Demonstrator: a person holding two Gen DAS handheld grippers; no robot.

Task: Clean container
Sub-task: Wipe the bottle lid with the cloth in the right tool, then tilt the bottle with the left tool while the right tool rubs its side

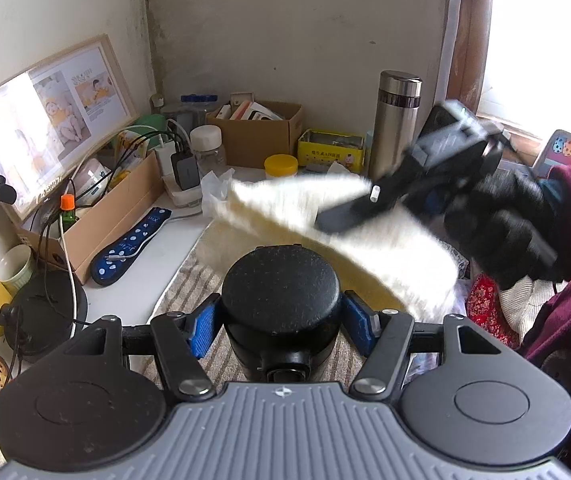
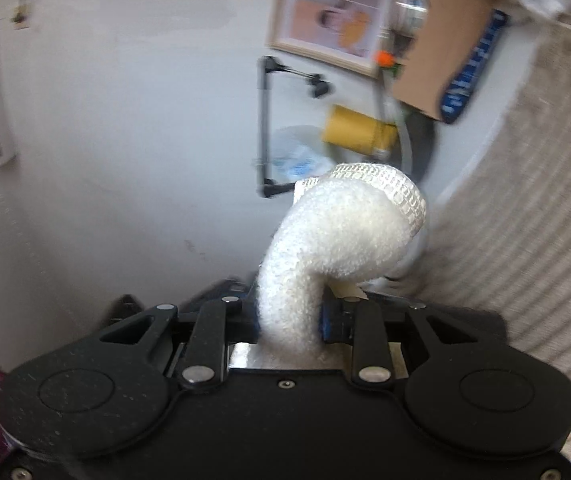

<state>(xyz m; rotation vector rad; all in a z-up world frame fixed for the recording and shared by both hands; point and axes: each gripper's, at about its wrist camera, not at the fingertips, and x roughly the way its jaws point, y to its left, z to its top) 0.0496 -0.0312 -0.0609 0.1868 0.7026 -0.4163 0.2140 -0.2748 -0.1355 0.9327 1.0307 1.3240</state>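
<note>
While the left gripper [image 1: 281, 322] clamps the black container [image 1: 280, 292] between its blue-padded fingers [image 1: 204, 330], seemingly to steady it for wiping, the right gripper [image 1: 349, 210] comes in from about 2 o'clock, its fingers pinched on a white cloth [image 1: 325, 220] (blurred, so likely moving). The container sits dead centre between the left fingers, above the striped mat [image 1: 189, 296] on the tabletop [image 1: 145, 276]. In the right wrist view the cloth [image 2: 325, 248] curls out toward 12 o'clock, and the container is not seen there.

A steel flask [image 1: 396, 124] stands beside a yellow tin [image 1: 331, 151].
</note>
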